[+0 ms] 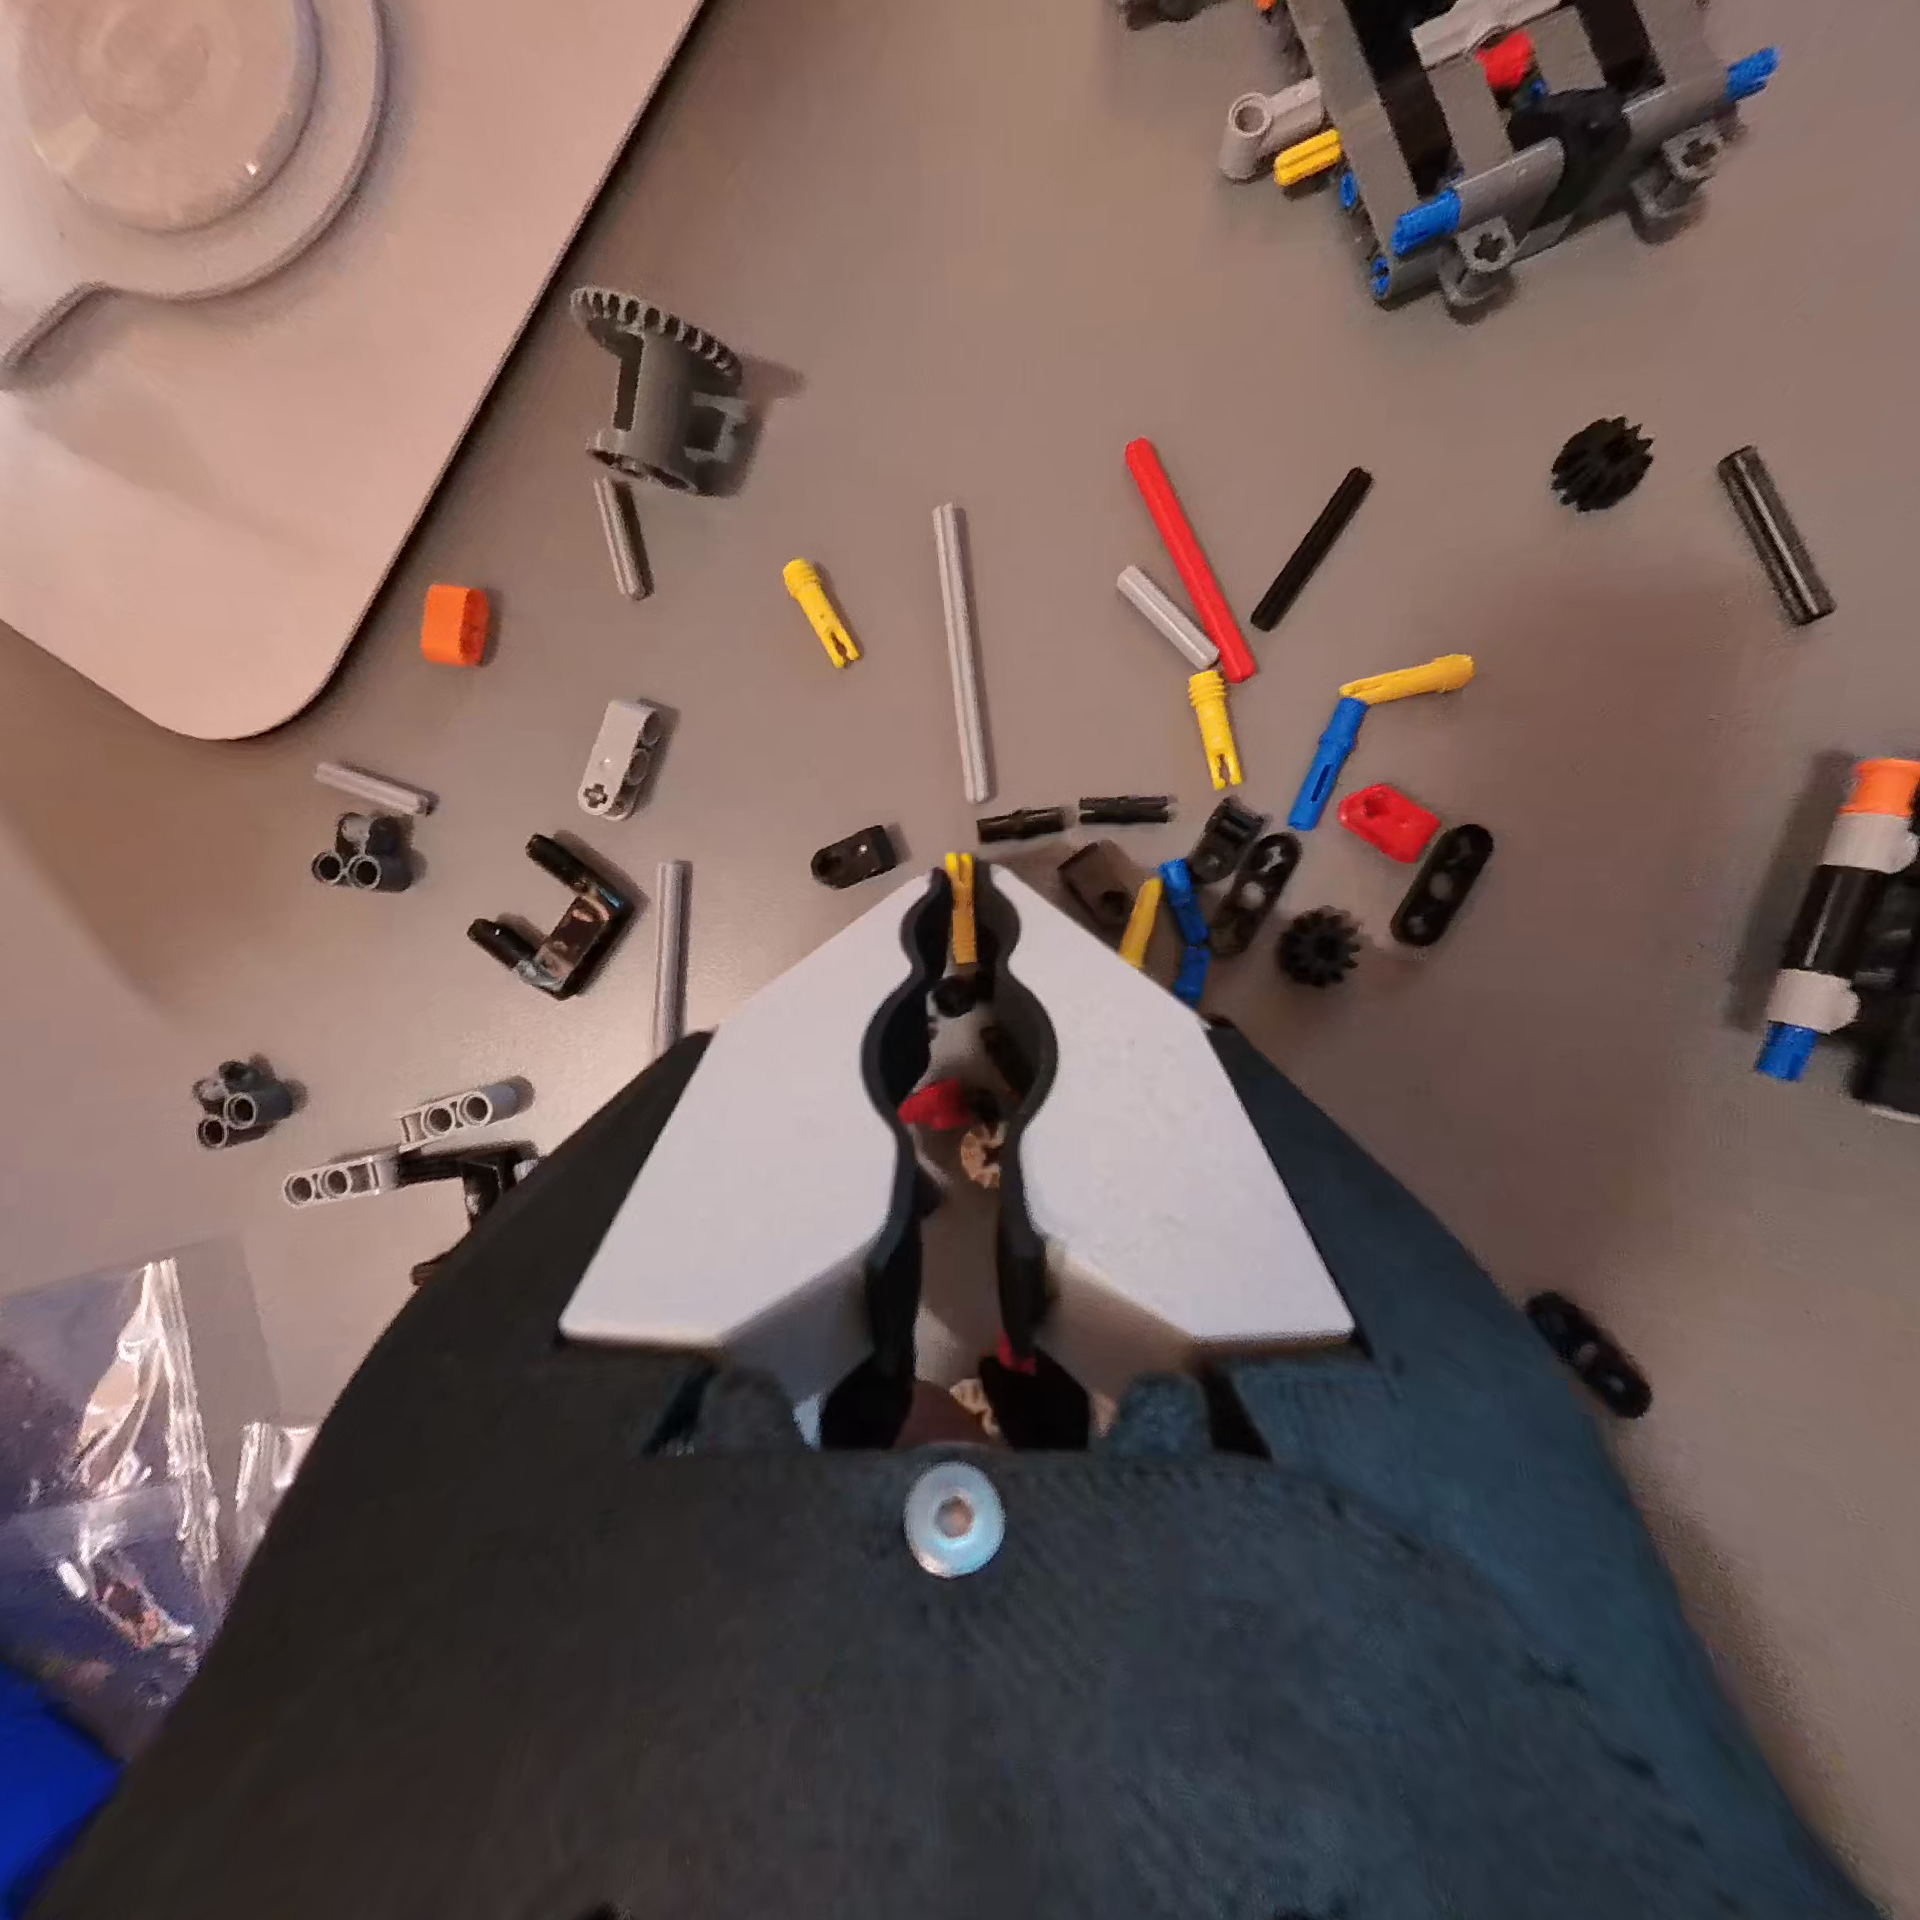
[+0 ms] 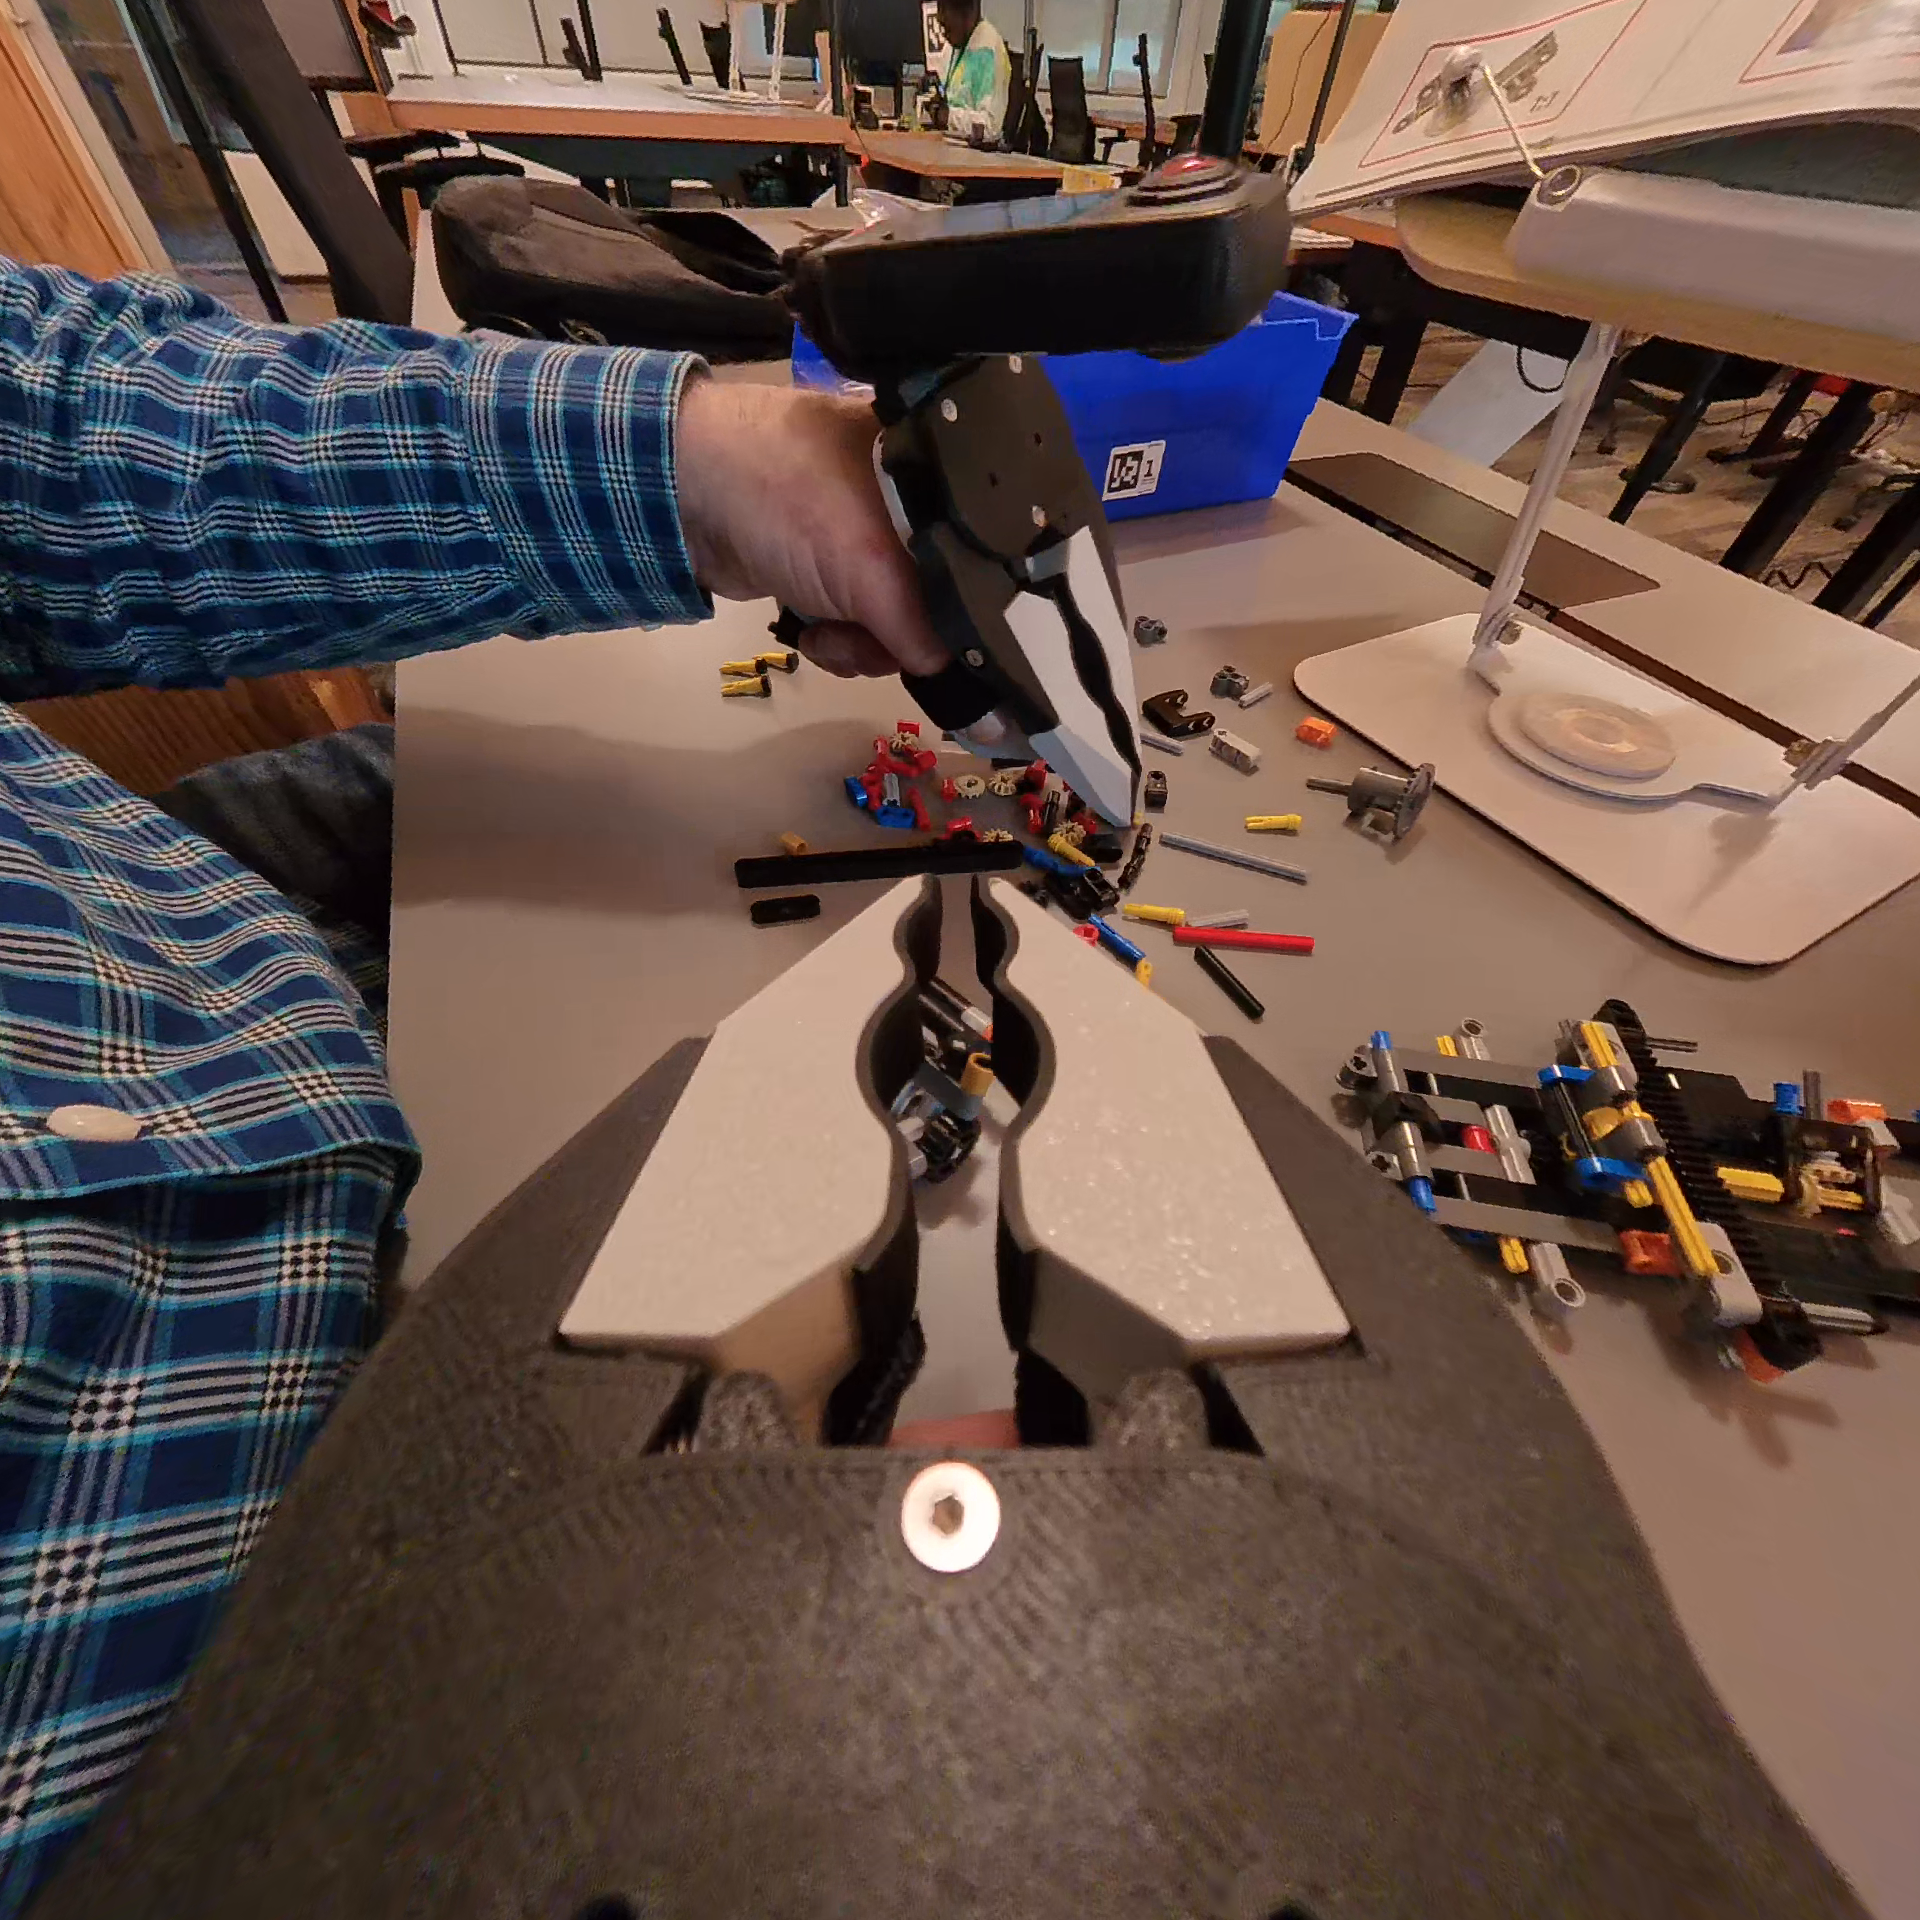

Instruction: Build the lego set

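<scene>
My left gripper (image 1: 961, 883) is shut on a yellow pin (image 1: 963, 914) at its fingertips. It hangs low over a scatter of loose Lego Technic parts on the grey table (image 1: 935, 260). The right wrist view shows it from the side (image 2: 1127, 805), tips down among the parts. My right gripper (image 2: 951, 888) is nearly closed on a small grey, black and yellow sub-assembly (image 2: 940, 1101) that sits in the hollow between the fingers. This sub-assembly also shows at the right edge of the left wrist view (image 1: 1860, 935). The partly built model (image 2: 1621, 1164) lies to the right and shows in the left wrist view (image 1: 1507, 156) too.
A grey gear housing (image 1: 665, 395), a long grey axle (image 1: 961, 655) and a red axle (image 1: 1190, 561) lie among the parts. A white stand base (image 2: 1662, 831) holds an instruction booklet (image 2: 1558, 94). A blue bin (image 2: 1195, 416) stands behind. Plastic bags (image 1: 104, 1507) lie nearby. A plaid sleeve (image 2: 312, 468) reaches in from the left. Left tips to right tips: about 20 centimeters. My right tips are roughly 15 centimeters from the partly built model (image 2: 1621, 1164).
</scene>
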### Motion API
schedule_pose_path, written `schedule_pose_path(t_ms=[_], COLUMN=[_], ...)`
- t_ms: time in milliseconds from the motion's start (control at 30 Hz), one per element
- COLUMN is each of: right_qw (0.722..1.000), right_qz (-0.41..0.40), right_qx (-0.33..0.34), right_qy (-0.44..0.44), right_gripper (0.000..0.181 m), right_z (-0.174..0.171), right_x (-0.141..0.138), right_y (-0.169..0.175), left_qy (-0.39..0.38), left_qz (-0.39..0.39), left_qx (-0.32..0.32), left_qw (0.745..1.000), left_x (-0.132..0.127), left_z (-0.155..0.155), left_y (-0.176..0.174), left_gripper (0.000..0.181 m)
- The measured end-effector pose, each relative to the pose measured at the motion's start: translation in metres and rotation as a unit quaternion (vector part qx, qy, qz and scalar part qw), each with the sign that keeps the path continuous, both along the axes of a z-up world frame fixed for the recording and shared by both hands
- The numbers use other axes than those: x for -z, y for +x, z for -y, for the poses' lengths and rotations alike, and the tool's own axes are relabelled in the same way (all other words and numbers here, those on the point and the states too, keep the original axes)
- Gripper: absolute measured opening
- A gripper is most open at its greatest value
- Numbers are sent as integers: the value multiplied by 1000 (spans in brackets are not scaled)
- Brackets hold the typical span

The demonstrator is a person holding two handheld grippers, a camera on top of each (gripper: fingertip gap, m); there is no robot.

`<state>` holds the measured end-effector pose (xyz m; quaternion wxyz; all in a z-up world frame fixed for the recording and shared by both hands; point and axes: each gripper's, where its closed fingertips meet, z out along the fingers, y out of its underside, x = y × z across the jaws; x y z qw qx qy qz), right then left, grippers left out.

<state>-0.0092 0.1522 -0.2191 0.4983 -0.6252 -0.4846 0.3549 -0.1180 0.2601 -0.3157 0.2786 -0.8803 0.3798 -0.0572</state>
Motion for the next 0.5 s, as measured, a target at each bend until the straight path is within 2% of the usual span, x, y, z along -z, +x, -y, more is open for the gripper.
schedule_pose_path(t_ms=[67,167,300,400,500], right_qw=[1000,1000,997,997,996], right_qz=[3,20,52,46,47], right_qx=[0,-4,-20,-36,-49], right_qy=[6,15,49,55,54], right_gripper=[3,4,5,5,5], right_z=[-1,-2,0,4,7], right_x=[-1,1,2,0,3], right_y=[1,0,-12,-23,-31], left_qy=[22,51,55,50,39], left_qz=[3,47,114,86,36], left_qx=[-14,-42,-95,-139,-175], left_qw=[1000,997,987,985,983], left_x=[-5,-28,-55,-49,-28], left_z=[-2,2,37,82,119], left_y=[-7,-16,-38,-65,-84], left_gripper=[1,1,2,1,1])
